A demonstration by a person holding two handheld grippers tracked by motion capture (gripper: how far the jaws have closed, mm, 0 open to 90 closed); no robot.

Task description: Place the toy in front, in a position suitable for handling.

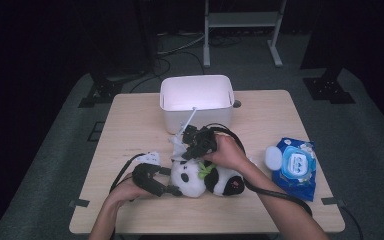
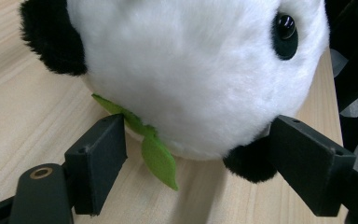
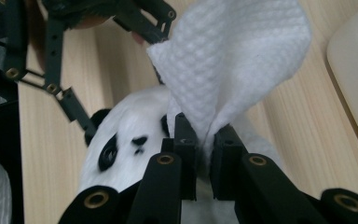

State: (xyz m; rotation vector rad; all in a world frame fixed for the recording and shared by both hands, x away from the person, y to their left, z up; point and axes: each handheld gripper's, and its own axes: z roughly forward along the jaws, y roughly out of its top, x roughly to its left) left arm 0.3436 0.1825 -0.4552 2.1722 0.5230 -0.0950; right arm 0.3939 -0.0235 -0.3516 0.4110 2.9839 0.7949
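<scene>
A black-and-white panda plush [image 1: 205, 181] with a green leaf at its neck lies on the wooden table [image 1: 130, 125]. My left gripper [image 1: 174, 189] comes in from the left; in the left gripper view its jaws stand wide on either side of the panda's head [image 2: 191, 70], pads touching the fur and a black ear. My right gripper [image 1: 194, 144] hovers just above the panda's head, shut on a white wipe [image 3: 228, 60] that stands up from its jaws, with the panda's face [image 3: 126, 140] right below.
A white bin [image 1: 197, 95] stands at the table's far middle, close behind the right gripper. A blue wipes pack [image 1: 295, 170] with its white lid [image 1: 273, 157] flipped up lies at the right. Black cables trail from both grippers.
</scene>
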